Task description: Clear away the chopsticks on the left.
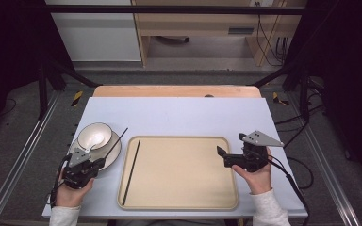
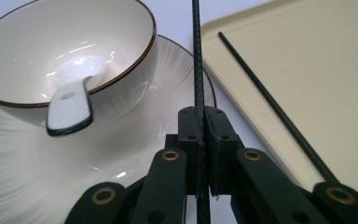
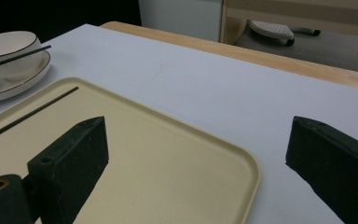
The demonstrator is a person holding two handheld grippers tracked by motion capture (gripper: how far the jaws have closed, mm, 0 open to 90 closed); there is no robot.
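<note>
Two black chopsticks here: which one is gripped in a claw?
The chopstick over the plate, clamped in the left claw and angled across the plate's rim. The other chopstick lies loose on the tray.

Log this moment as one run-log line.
left gripper: shut on chopstick | right gripper: open, empty | second chopstick: on tray | spoon: in bowl

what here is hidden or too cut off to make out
- Plate under the bowl: left gripper view, its middle is covered by the bowl.
- Spoon scoop: left gripper view, white on white, outline unclear.
- Held chopstick: left gripper view, tip cut by the top edge.
- Tray: right gripper view, near part hidden behind the right gripper fingers.
</note>
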